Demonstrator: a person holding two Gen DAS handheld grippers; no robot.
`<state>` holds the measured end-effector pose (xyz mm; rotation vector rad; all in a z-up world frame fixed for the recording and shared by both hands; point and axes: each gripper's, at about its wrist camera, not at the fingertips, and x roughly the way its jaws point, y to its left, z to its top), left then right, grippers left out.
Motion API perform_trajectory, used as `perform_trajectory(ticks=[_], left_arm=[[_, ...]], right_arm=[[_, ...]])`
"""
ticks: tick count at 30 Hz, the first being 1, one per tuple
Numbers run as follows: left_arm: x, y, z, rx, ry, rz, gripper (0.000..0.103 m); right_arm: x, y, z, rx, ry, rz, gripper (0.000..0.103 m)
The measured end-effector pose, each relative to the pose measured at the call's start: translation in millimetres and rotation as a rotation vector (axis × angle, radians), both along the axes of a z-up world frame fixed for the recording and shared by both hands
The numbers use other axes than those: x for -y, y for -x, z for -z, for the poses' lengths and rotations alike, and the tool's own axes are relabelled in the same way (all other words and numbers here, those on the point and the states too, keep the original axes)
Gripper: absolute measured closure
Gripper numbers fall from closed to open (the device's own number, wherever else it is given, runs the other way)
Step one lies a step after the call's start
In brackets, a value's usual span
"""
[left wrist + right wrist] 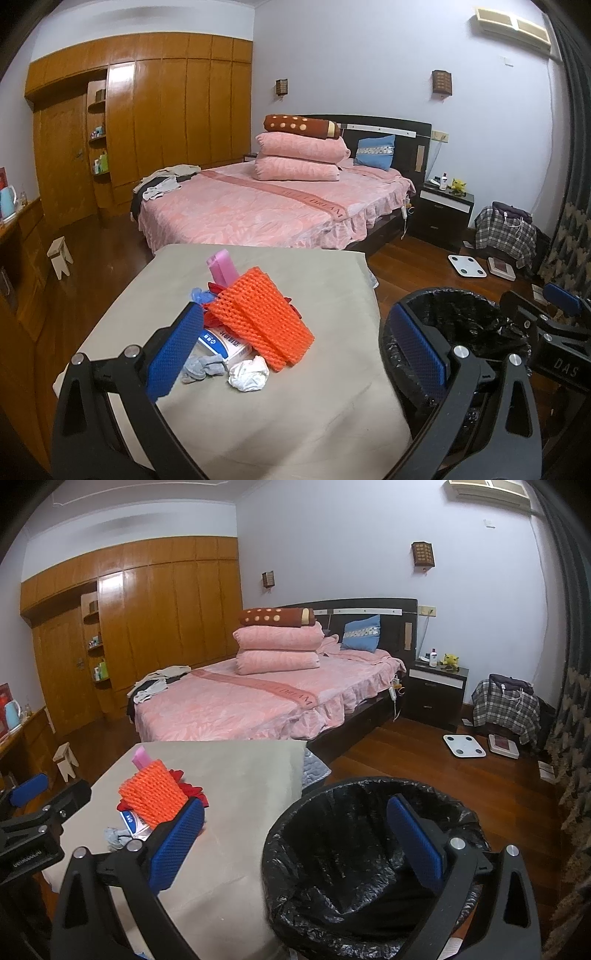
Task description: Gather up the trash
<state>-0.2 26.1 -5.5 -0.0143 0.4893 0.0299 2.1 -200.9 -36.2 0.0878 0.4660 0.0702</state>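
Note:
A pile of trash lies on the beige-covered table (280, 417): an orange foam net (258, 317), a pink box (223, 267), a white crumpled tissue (248, 373), a grey rag (201, 367), a blue-and-white packet (221, 341) and a blue glove (199, 295). My left gripper (295, 354) hangs open just in front of the pile, nothing between its fingers. To the right of the table stands a bin with a black liner (354, 853). My right gripper (295, 845) is open above the bin's near rim, empty. The orange net (153, 797) shows left of it.
A pink bed (258, 210) stands behind the table, with a dark nightstand (441, 210) to its right. A white scale (464, 746) and a checked bag (506, 709) lie on the wooden floor. A small stool (61, 256) and wardrobes are at the left.

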Motion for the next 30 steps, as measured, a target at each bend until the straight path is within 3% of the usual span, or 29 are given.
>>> perform_trajectory(ticks=[13,22,30], left_arm=[[-37.0,-17.6,17.7,-0.017,-0.039,-0.031,0.005],[-92.3,-37.7,37.4,-0.029,-0.012,-0.155,0.005],[-129.5,-61.3,62.4,-0.064,-0.016,-0.198,0.005]], right_arm=[[-40.2,-32.1,12.3,-0.004,0.020,-0.089,0.006],[-93.8,-75.1,46.5,-0.052,0.023,-0.201,0.009],[-142.7,-114.0,80.4,-0.105,0.064,-0.301,0.013]])
